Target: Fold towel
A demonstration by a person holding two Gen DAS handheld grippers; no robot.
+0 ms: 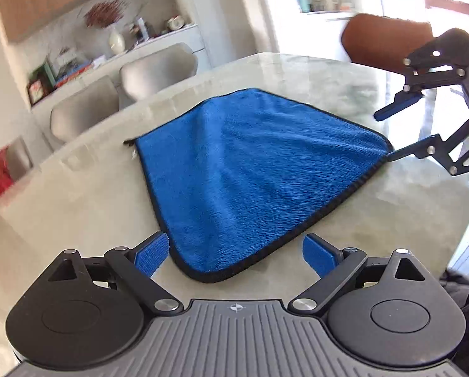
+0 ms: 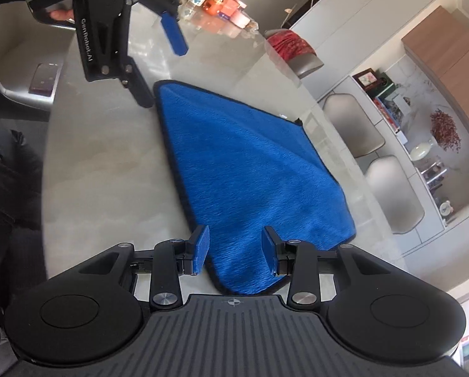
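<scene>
A blue plush towel point(image 1: 253, 169) with black edging lies spread on the pale marble-look table point(image 1: 77, 204), with a soft ridge across it. My left gripper point(image 1: 234, 256) is open wide, and the towel's near corner lies between its blue pads without touching them. My right gripper point(image 1: 385, 136) comes in from the right, its lower finger at the towel's right corner. In the right wrist view the towel point(image 2: 247, 163) stretches away from my right gripper point(image 2: 237, 249), whose pads stand apart over its near corner. The left gripper point(image 2: 157, 62), held by a hand, sits open at the far corner.
Two grey chairs point(image 1: 83, 116) stand at the table's far side and a brown chair point(image 1: 385, 40) at the back right. Jars and small items point(image 2: 221, 6) crowd one end of the table point(image 2: 108, 172). A phone point(image 2: 44, 78) lies on a grey seat beside it.
</scene>
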